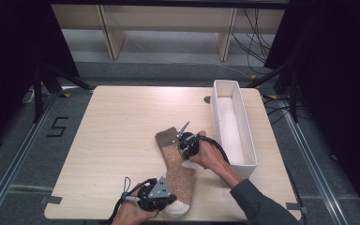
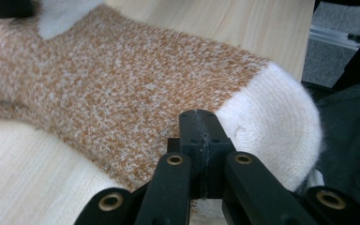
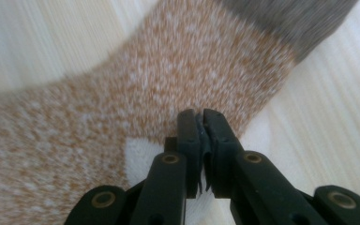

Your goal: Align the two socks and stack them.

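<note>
we judge the job barely begun: the sock (image 1: 177,171) lies flat on the desk (image 1: 117,136) at about 6 o'clock, the white bin (image 1: 249,161) at 3 o'clock holding nothing. our left gripper (image 2: 200,123) is pinched together at the toe, our right gripper (image 3: 198,122) together near the heel; whether either grips fabric we cannot tell.

The left gripper (image 1: 161,199) sits at the near edge, held by the left hand (image 1: 130,213) coming in from below, its black fingers (image 2: 190,140) pressed flat together. The right gripper (image 1: 183,139) lies farther in, gripped by the right hand (image 1: 208,157) on a sleeved forearm, fingers (image 3: 187,140) closed tight too
</note>
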### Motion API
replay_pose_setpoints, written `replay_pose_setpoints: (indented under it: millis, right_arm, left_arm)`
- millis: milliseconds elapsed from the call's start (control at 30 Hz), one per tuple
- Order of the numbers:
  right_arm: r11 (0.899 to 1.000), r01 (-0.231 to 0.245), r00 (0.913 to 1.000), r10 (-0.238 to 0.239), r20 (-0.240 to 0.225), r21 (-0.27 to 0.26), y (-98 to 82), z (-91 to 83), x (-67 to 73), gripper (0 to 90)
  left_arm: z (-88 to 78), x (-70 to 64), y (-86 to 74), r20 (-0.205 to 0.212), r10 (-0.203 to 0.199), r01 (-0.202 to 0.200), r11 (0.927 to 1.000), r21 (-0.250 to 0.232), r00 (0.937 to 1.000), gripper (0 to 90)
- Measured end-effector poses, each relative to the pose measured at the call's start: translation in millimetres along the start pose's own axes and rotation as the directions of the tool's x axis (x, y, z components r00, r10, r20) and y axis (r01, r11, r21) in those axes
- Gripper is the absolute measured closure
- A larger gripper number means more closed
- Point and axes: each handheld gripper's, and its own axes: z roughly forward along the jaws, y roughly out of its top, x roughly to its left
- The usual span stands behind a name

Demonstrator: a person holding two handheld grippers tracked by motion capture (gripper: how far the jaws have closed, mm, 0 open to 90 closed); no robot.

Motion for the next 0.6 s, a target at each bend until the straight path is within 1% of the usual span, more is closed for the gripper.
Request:
replay_pose_setpoints:
  millis: [33, 67, 100, 133, 167, 200, 233, 267, 300, 333, 367, 400, 433, 467, 500, 533, 567, 600]
  right_arm:
    - [1.0, 0.016, 0.9998, -0.016, 0.013, 0.005, 0.5, 2.4, 3.1, 86.5]
    - [1.0, 0.016, 0.9998, -0.016, 0.013, 0.005, 0.5, 2.4, 3.1, 86.5]
    - [1.0, 0.026, 0.9996, -0.026, 0.014, 0.015, 1.4, 1.9, 4.7, 86.6]
    - [1.0, 0.017, 0.9997, -0.017, 0.018, 0.019, 1.3, 1.9, 7.6, 86.6]
    - [0.999, 0.043, 0.9984, -0.043, 0.038, 0.013, 0.8, 1.7, 10.9, 86.6]
    - [0.999, 0.043, 0.9984, -0.043, 0.038, 0.013, 0.8, 1.7, 10.9, 86.6]
    - [0.999, 0.044, 0.9987, -0.044, 0.024, 0.021, 0.5, 1.4, 12.5, 86.6]
    - [0.999, 0.043, 0.9987, -0.044, 0.027, 0.025, -0.1, 0.7, 14.7, 86.6]
    - [0.999, 0.047, 0.9987, -0.048, 0.017, 0.019, -1.1, 0.6, 15.5, 86.6]
    - [0.998, 0.055, 0.9984, -0.055, 0.008, 0.008, -2.8, 0.5, 15.8, 86.6]
    - [0.996, 0.087, 0.996, -0.087, 0.02, -0.009, -5.2, 2.2, 13.9, 86.6]
    - [0.995, 0.099, 0.9948, -0.099, 0.025, 0.0, -5.9, 1.4, 15.4, 86.6]
    - [0.998, 0.059, 0.9979, -0.06, 0.026, 0.018, -7.4, -1.0, 19.1, 86.6]
    - [0.999, 0.039, 0.9991, -0.04, 0.018, 0.023, -9.0, -2.1, 20.2, 86.6]
    - [0.998, 0.058, 0.9983, -0.058, 0.006, 0.002, -10.0, -1.8, 19.2, 86.6]
    - [0.999, 0.046, 0.9989, -0.046, 0.007, -0.024, -11.0, -1.5, 20.1, 86.6]
    - [0.999, 0.041, 0.9991, -0.041, -0.006, -0.029, -11.4, -1.7, 20.8, 86.6]
    - [0.998, 0.052, 0.9984, -0.053, -0.02, -0.023, -11.3, -2.3, 20.4, 86.6]
  left_arm:
    - [-0.5, -0.4, -0.5, -0.003, 0.0, 0.0, 1.0, 0.003, 1.0, 89.5]
    - [-2.4, 1.4, -0.9, -0.007, 0.027, -0.027, 0.9994, 0.023, 0.9996, 89.5]
    - [-3.5, 1.8, -1.6, -0.006, 0.028, -0.028, 0.9992, 0.029, 0.9996, 89.5]
    - [-4.9, 3.3, -2.8, -0.011, 0.029, -0.029, 0.999, 0.035, 0.9995, 89.5]
    - [-6.9, 4.4, -4.0, -0.012, 0.03, -0.029, 0.9987, 0.041, 0.9995, 89.5]
    - [-9.3, 4.9, -5.6, -0.019, 0.029, -0.028, 0.9985, 0.047, 0.9994, 89.5]
    - [-11.9, 6.4, -7.5, -0.026, 0.034, -0.032, 0.9981, 0.053, 0.9991, 89.6]
    - [-14.1, 7.7, -10.0, -0.031, 0.026, -0.025, 0.9984, 0.051, 0.9992, 89.6]
    - [-17.1, 10.3, -12.3, -0.037, 0.028, -0.026, 0.998, 0.057, 0.9989, 89.5]
    - [-20.0, 11.8, -14.6, -0.05, 0.02, -0.017, 0.9982, 0.058, 0.9986, 89.6]
    - [-22.7, 13.4, -16.9, -0.065, 0.018, -0.014, 0.9981, 0.06, 0.9977, 89.6]
    - [-24.8, 14.6, -18.9, -0.069, 0.014, -0.01, 0.9982, 0.06, 0.9975, 89.6]
    - [-26.8, 16.3, -20.2, -0.071, 0.019, -0.014, 0.9978, 0.065, 0.9973, 89.6]
    - [-28.4, 17.4, -21.1, -0.071, 0.018, -0.013, 0.9975, 0.069, 0.9973, 89.6]
    - [-28.7, 17.9, -21.8, -0.078, 0.007, -0.003, 0.9981, 0.062, 0.9969, 89.6]
    - [-29.3, 18.3, -22.2, -0.081, 0.003, 0.002, 0.998, 0.063, 0.9967, 89.6]
    - [-29.7, 19.0, -22.2, -0.08, 0.008, -0.003, 0.9978, 0.066, 0.9968, 89.6]
    - [-30.0, 19.0, -22.3, -0.082, 0.012, -0.006, 0.9977, 0.067, 0.9966, 89.6]
